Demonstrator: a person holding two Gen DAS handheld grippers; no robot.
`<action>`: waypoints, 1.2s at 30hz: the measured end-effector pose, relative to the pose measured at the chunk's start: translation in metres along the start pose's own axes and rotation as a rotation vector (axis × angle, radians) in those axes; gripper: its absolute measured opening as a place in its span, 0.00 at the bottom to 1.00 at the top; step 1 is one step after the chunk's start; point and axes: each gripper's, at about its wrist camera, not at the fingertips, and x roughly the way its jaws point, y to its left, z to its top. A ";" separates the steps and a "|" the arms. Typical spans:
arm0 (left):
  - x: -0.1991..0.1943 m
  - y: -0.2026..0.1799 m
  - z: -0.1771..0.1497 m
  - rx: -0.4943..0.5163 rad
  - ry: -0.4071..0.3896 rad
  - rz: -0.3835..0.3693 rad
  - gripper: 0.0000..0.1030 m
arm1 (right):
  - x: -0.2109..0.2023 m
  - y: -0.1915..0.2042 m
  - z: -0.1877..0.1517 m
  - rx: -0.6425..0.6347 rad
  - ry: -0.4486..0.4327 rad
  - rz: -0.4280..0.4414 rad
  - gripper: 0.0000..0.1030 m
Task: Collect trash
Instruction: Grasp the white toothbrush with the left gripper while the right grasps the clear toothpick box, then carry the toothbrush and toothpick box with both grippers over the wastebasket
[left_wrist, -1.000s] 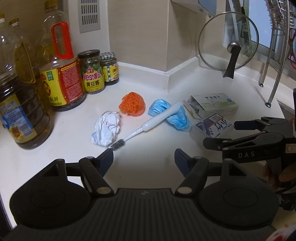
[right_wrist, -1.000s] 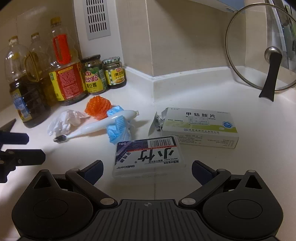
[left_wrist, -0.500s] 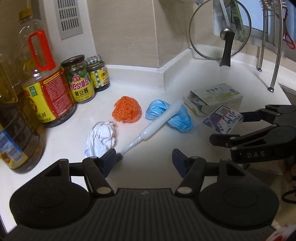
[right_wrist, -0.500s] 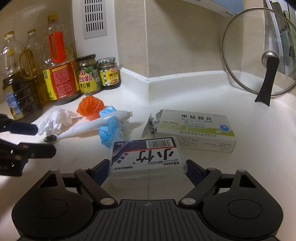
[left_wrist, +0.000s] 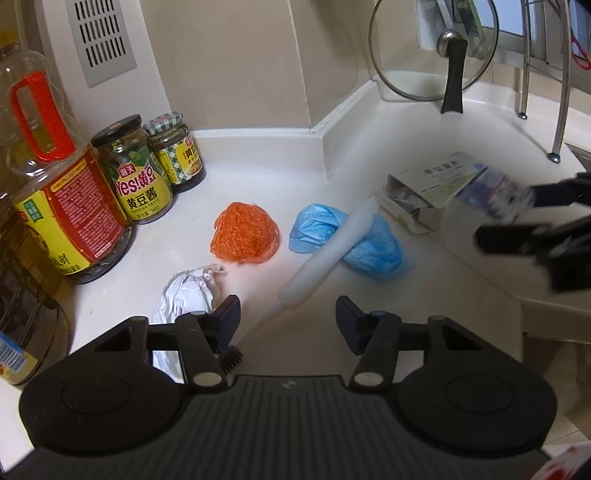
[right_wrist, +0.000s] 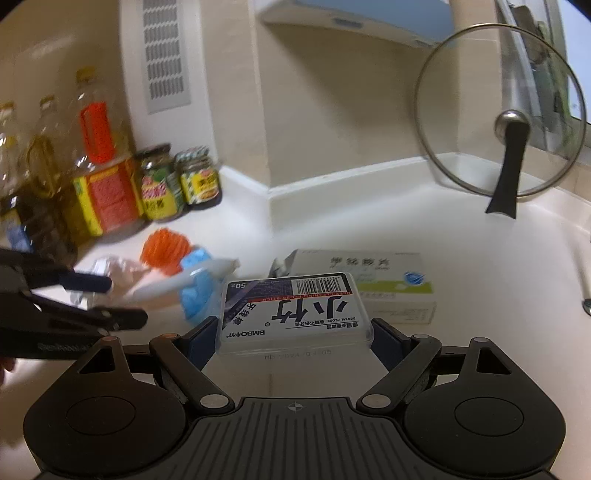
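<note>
Gripping the dental floss box (right_wrist: 295, 308), the right claw (right_wrist: 293, 332) holds it raised off the white surface (right_wrist: 461, 240).
Just behind it lies the medicine carton (right_wrist: 388, 275). The left claw (left_wrist: 287, 317) hangs wide open and empty over the white brush (left_wrist: 325, 254), beside crumpled tissue (left_wrist: 188, 295), orange netting (left_wrist: 244, 232) and blue glove (left_wrist: 376, 247).

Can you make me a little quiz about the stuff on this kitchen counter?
1. True or false: the right gripper is shut on the dental floss box.
2. What colour is the crumpled mesh ball beside the jars?
3. What lies across the blue glove: A) toothbrush, B) spoon, C) knife?

Key: 1 true. 2 orange. 3 A.
</note>
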 end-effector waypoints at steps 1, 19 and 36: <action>0.004 0.000 0.001 0.003 0.006 0.000 0.49 | -0.001 -0.003 0.001 0.015 0.000 0.001 0.83; 0.008 -0.015 0.009 0.061 0.014 -0.048 0.12 | -0.012 -0.033 -0.004 0.101 0.005 -0.030 0.83; -0.044 -0.033 0.005 -0.114 -0.007 -0.071 0.12 | -0.047 -0.040 -0.014 0.090 -0.002 0.025 0.83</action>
